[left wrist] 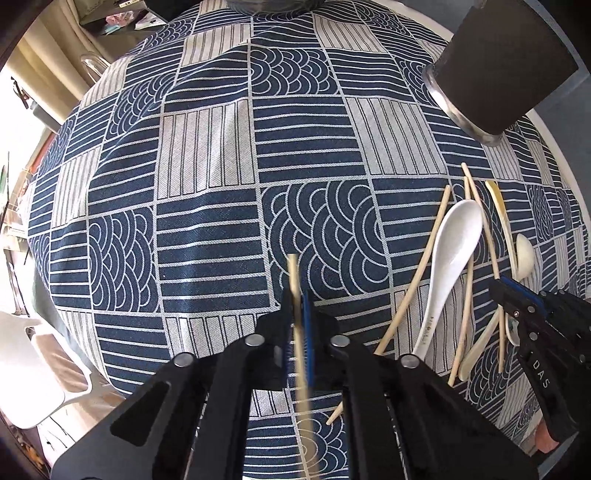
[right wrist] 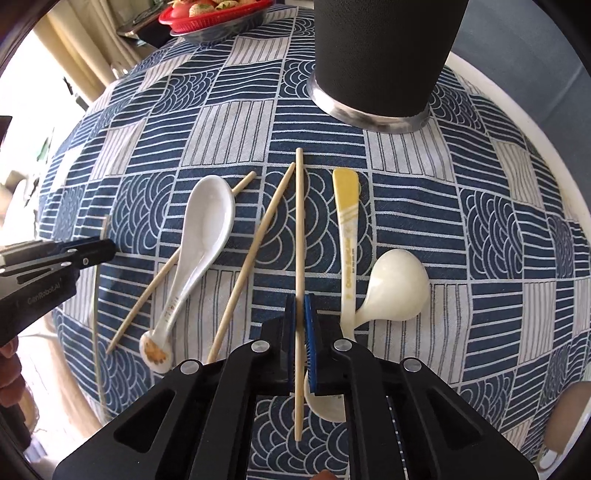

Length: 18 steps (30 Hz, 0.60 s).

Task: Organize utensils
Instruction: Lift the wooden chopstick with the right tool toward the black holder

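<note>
My left gripper [left wrist: 297,302] points down at the blue patterned tablecloth [left wrist: 207,229], shut on a blurred wooden chopstick [left wrist: 293,273] that runs between its blue pads. In the right wrist view that gripper [right wrist: 107,249] enters from the left. My right gripper [right wrist: 300,306] is shut on another chopstick [right wrist: 300,221] lying straight ahead. Left of it lie two loose chopsticks [right wrist: 255,258] and a white ceramic spoon [right wrist: 207,229]. Right of it are a yellow-handled spoon [right wrist: 347,206] and a cream spoon [right wrist: 399,284]. A black holder [right wrist: 380,55] with a metal rim stands beyond them.
A red basket of fruit [right wrist: 214,11] sits at the table's far side. The white table edge [right wrist: 517,122] curves along the right. A white chair [left wrist: 37,369] stands off the table's left. The utensil pile [left wrist: 469,266] and my right gripper [left wrist: 498,291] show at the left view's right.
</note>
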Each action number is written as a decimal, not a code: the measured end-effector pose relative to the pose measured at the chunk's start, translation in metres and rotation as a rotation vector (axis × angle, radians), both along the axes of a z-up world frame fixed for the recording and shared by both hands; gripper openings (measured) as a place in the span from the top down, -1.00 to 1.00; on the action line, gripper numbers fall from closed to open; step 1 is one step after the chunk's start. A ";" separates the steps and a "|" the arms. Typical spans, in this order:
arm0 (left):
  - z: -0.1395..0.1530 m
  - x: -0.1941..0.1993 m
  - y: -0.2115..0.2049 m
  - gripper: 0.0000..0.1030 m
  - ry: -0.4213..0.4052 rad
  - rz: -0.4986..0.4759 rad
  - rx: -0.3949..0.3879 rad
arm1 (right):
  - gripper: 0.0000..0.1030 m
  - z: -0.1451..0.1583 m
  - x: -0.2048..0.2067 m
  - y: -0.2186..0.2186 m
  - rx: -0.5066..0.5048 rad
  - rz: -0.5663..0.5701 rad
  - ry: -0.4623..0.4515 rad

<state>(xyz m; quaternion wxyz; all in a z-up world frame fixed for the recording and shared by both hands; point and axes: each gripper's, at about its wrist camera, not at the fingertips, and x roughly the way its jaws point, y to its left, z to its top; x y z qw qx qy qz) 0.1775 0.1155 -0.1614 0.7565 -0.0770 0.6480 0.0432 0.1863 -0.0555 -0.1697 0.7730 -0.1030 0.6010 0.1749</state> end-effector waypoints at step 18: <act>0.058 -0.016 0.016 0.91 -0.125 -0.018 0.082 | 0.91 0.057 -0.013 -0.022 0.175 -0.035 -0.064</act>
